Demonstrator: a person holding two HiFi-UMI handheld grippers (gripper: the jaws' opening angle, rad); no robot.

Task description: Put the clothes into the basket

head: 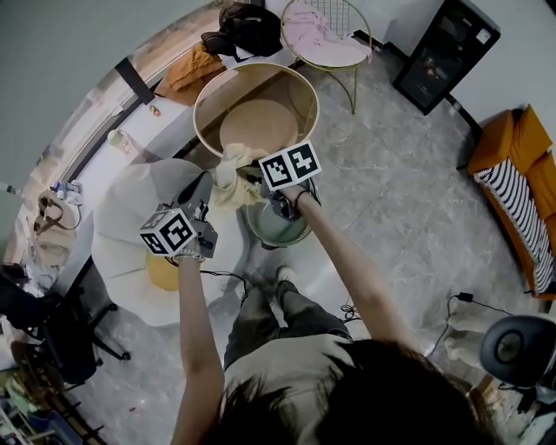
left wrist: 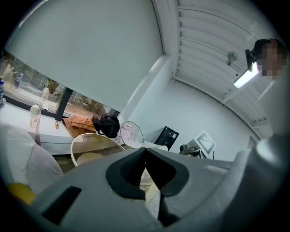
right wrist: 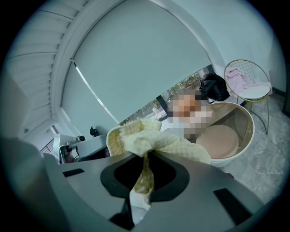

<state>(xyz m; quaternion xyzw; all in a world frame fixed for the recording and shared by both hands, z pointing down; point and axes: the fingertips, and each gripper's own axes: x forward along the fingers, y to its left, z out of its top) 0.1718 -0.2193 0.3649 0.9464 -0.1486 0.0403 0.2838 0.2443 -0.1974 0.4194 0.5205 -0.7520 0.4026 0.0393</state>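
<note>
Garment (right wrist: 152, 141) bunched; rest hidden w/in right hand-held gripper (right wrist: 145, 166).

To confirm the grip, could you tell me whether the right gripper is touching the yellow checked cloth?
Touching. The right gripper view shows the right gripper clamped on the yellow checked cloth, fabric bunching above.

I count two grey grippers in my hands, my left gripper (left wrist: 145, 152) and my right gripper (right wrist: 147, 156), and two black-and-white marker cubes (head: 168, 231), one on each. There is one pale yellow checked cloth (head: 228, 174), one round cream-rimmed basket (head: 257, 65), one orange garment (head: 189, 71), one pink garment (head: 304, 24), one black bag (head: 250, 28), one gold wire chair (head: 343, 54) and one orange sofa (head: 521, 143).
</note>
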